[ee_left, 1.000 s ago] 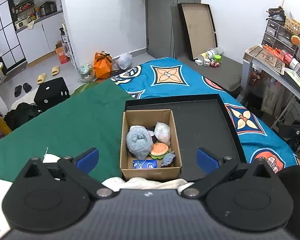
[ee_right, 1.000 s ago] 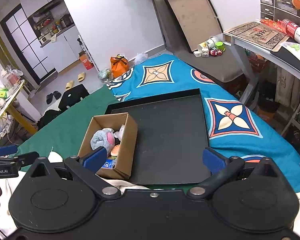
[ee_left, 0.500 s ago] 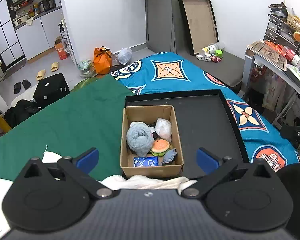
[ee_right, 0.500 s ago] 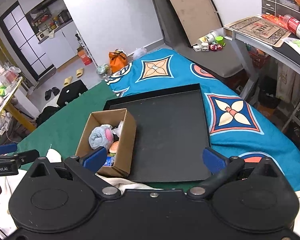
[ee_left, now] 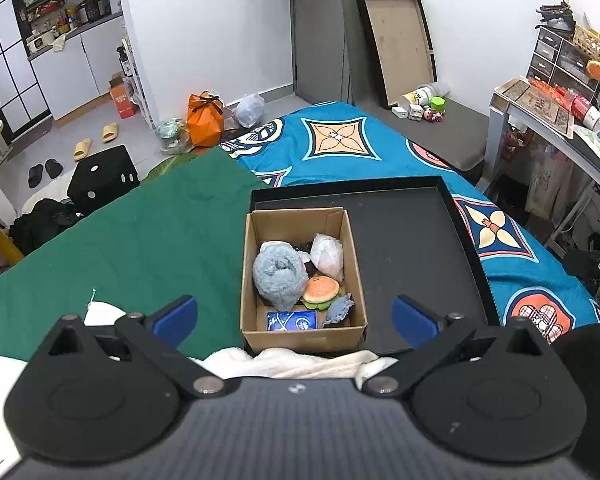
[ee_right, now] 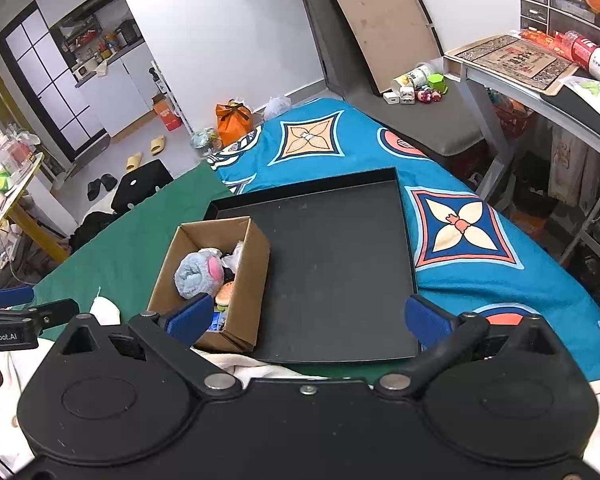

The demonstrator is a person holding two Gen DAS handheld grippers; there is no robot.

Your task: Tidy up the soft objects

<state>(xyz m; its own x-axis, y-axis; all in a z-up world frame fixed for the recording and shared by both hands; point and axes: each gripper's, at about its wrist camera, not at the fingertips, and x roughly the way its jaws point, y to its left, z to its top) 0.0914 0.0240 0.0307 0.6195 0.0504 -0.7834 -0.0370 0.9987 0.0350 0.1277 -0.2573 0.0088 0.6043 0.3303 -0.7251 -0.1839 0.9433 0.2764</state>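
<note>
Your left hand-held gripper [ee_left: 294,314] is spread wide and holds nothing. The soft toys, like the fluffy blue one [ee_left: 278,274] and the little burger [ee_left: 321,289], all sit in the cardboard box [ee_left: 300,334], on the left of the black tray [ee_left: 412,248]. They may be packed, or waiting to come out. The tray's right side is bare, with low walls. Your right hand-held gripper [ee_right: 308,316] is spread wide too.

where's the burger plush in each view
Left wrist: burger plush sits in the cardboard box, near-right part, right of the fluffy blue toy.
Right wrist: only partly seen, low in the box, behind the right gripper's fingertip.
Shared landmark: black tray.
</note>
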